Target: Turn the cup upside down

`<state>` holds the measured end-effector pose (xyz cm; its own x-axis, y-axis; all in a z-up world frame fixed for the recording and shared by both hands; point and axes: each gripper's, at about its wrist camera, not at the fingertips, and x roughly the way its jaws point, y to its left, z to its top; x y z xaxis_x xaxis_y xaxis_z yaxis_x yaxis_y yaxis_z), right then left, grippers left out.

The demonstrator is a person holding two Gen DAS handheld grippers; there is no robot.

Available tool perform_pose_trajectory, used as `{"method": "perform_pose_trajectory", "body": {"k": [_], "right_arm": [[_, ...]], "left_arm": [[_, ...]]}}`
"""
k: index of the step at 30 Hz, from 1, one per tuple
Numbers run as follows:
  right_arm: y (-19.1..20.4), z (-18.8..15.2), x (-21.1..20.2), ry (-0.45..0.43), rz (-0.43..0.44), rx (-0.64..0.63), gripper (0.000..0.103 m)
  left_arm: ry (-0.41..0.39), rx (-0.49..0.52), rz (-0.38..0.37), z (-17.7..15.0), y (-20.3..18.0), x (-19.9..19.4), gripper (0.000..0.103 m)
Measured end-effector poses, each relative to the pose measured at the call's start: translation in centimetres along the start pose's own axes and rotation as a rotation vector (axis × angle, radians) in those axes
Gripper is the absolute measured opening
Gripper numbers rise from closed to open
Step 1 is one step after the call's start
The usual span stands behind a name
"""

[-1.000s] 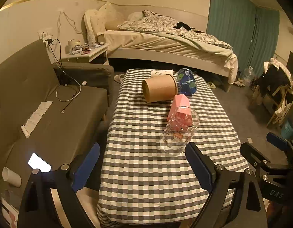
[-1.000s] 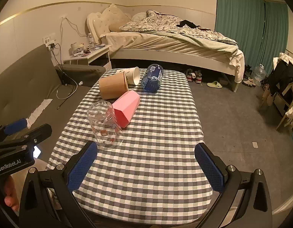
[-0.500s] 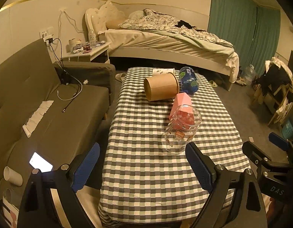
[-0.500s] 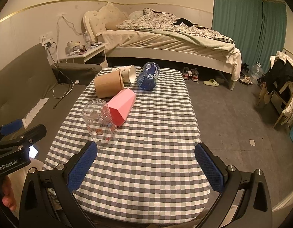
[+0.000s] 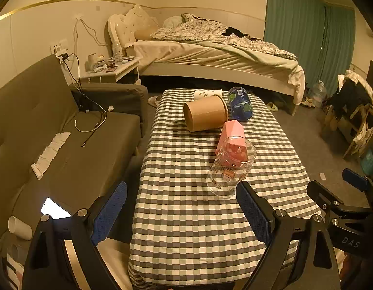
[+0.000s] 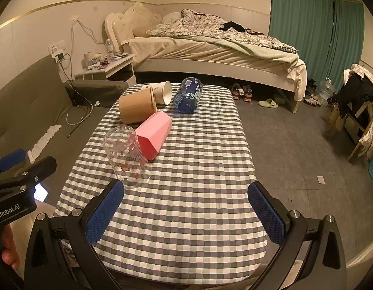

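A: State the condition of each claw.

B: The left claw [image 5: 180,207] is spread wide and holds nothing; it hangs above the near end of the checked-cloth worktop [image 5: 186,229]. The right claw [image 6: 185,207] is likewise spread and empty, above the same near end.

A: Locate the cup.

B: The clear ribbed glass cup with small printed figures [image 6: 125,156] lies tilted on the worktop, apart from both claws. In the left wrist view it sits just ahead of the left claw's right fingertip [image 5: 250,211]; in the right wrist view, just ahead of the right claw's left fingertip [image 6: 104,213].

A: Adjacent items?

B: A pink faceted plastic cup [image 6: 154,134] lies on its side directly behind the glass cup. Farther back lie a brown cardboard tub [image 6: 137,107], a white paper cup [image 6: 162,93] and a blue printed cup [image 6: 188,95], all on their sides.
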<state>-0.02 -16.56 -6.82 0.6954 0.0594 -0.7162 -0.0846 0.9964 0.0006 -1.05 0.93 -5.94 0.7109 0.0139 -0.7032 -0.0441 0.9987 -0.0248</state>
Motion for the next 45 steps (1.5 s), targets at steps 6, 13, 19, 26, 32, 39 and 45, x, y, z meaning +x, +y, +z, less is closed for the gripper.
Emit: {"method": "perform_pose_trajectory", "body": {"k": [6, 13, 19, 26, 32, 39, 45], "right_arm": [[0.0, -0.03, 0.12, 0.004, -0.003, 0.002, 0.103], [-0.02, -0.02, 0.11, 0.005, -0.003, 0.002, 0.103], [0.01, -0.16, 0.25, 0.009, -0.004, 0.003, 0.103], [-0.02, -0.18, 0.38, 0.011, -0.005, 0.004, 0.103], [-0.08, -0.29, 0.47, 0.016, -0.008, 0.008, 0.103], [-0.17, -0.37, 0.42, 0.019, -0.011, 0.013, 0.103], [-0.14, -0.32, 0.35, 0.019, -0.012, 0.013, 0.103]], "left_arm": [[0.0, 0.0, 0.002, 0.0, 0.04, -0.03, 0.094], [-0.001, -0.001, 0.003, 0.01, 0.1, -0.07, 0.094], [0.002, -0.002, 0.003, 0.06, 0.17, -0.12, 0.094], [0.002, -0.003, 0.004, 0.06, 0.34, -0.02, 0.094], [0.005, -0.004, 0.004, 0.03, 0.43, 0.0, 0.094], [0.006, -0.004, 0.006, -0.06, 0.55, 0.17, 0.094], [0.005, -0.005, 0.005, -0.05, 0.55, 0.16, 0.094]]}}
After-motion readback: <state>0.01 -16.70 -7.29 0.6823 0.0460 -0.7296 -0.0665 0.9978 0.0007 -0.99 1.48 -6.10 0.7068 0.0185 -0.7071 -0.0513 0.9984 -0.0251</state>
